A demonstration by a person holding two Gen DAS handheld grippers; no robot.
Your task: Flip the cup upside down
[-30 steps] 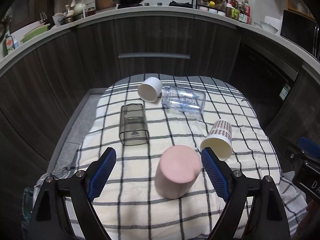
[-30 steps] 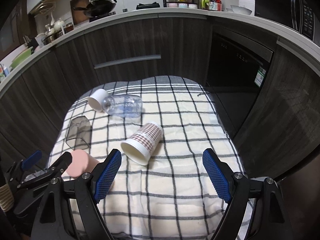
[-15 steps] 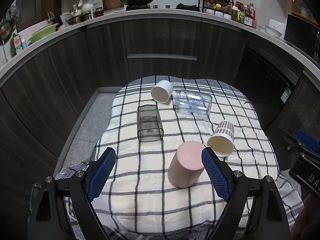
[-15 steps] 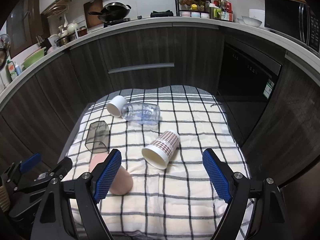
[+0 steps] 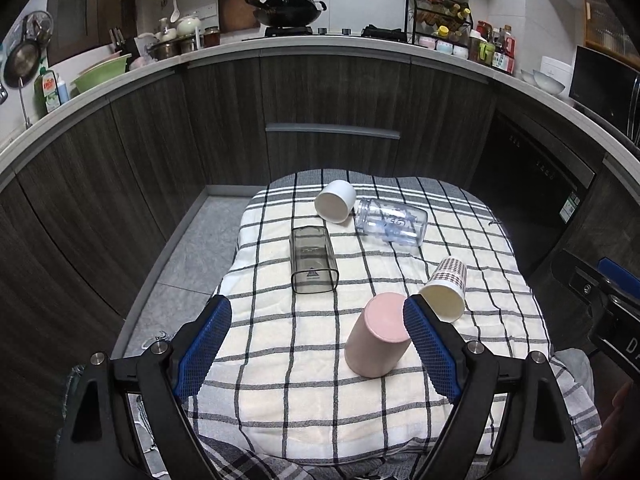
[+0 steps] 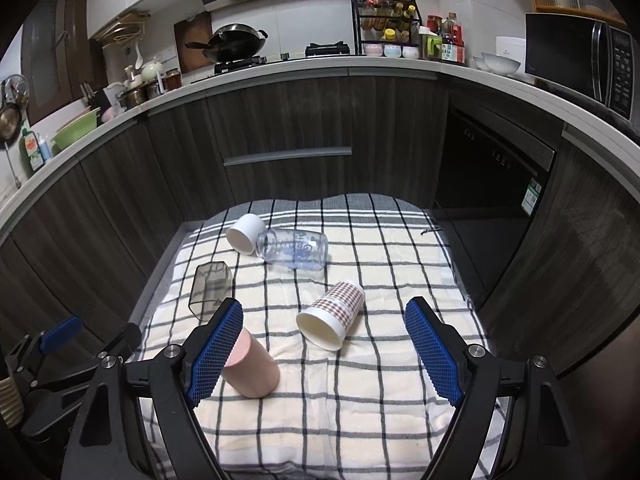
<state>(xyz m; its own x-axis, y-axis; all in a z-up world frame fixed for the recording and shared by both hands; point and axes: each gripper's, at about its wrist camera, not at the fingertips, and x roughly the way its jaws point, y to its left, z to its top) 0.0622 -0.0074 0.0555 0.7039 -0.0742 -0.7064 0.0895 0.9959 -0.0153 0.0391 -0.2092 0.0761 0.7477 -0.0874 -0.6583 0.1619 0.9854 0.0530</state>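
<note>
The pink cup (image 5: 378, 336) stands mouth-down on the checked cloth (image 5: 304, 400), base up, in the near part of the cloth toward the right. The left gripper (image 5: 316, 344) hangs above the near edge with its blue-padded fingers (image 5: 204, 344) spread wide and nothing between them; the cup's upper edge sits just beside the right finger in that view. The right gripper (image 6: 324, 352) is likewise wide apart and empty, and from its camera the pink cup (image 6: 252, 368) shows just behind its left finger.

Just right of the pink cup and a little farther back, a checked paper cup (image 5: 444, 288) lies on its side with its mouth facing near. A smoky transparent container (image 5: 314, 260) lies on its side left of centre. Farther back, a white cup (image 5: 335, 201) on its side touches a clear bottle (image 5: 392, 222), also lying down. Dark cabinets (image 5: 332, 112) curve behind, under a cluttered worktop (image 5: 332, 44).
</note>
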